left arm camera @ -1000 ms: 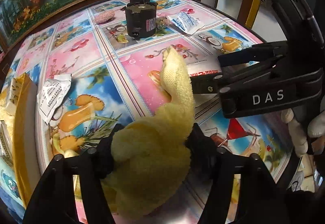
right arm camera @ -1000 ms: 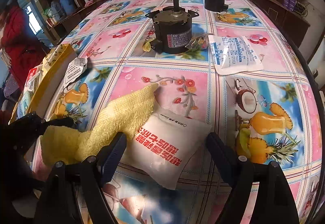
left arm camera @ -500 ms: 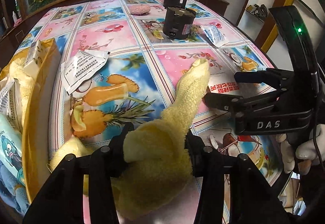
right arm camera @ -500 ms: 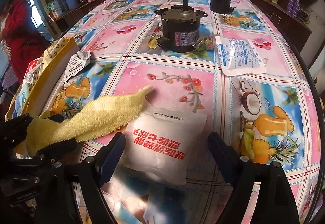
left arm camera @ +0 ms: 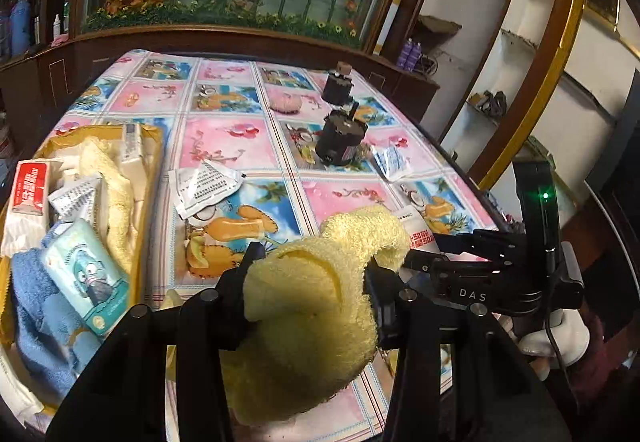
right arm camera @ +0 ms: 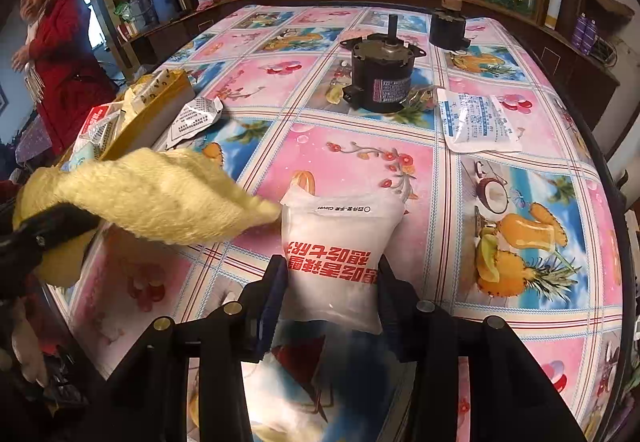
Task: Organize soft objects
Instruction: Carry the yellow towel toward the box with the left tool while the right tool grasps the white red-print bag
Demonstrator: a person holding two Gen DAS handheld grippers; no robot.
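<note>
My left gripper [left arm camera: 310, 270] is shut on a fluffy yellow towel [left arm camera: 316, 302] and holds it off the table; the towel also shows at the left of the right wrist view [right arm camera: 152, 197]. My right gripper [right arm camera: 332, 282] is shut on a white plastic packet with red lettering [right arm camera: 340, 242] that lies on the patterned tablecloth. The same gripper shows from the side in the left wrist view [left arm camera: 424, 254]. A yellow box [left arm camera: 154, 161] at the left holds a yellow towel, a blue towel [left arm camera: 36, 302] and several packets.
Two black motors [right arm camera: 380, 73] [right arm camera: 448, 27] stand at the table's far side. A white-blue packet [right arm camera: 476, 121] lies right of the near motor. A printed white sachet [left arm camera: 204, 185] lies by the box. A pink round item [left arm camera: 285, 102] lies far back. A person in red [right arm camera: 56, 65] stands left.
My left gripper has lifted the yellow towel off the table and swung toward the box. My right gripper has closed its jaws onto the white packet.
</note>
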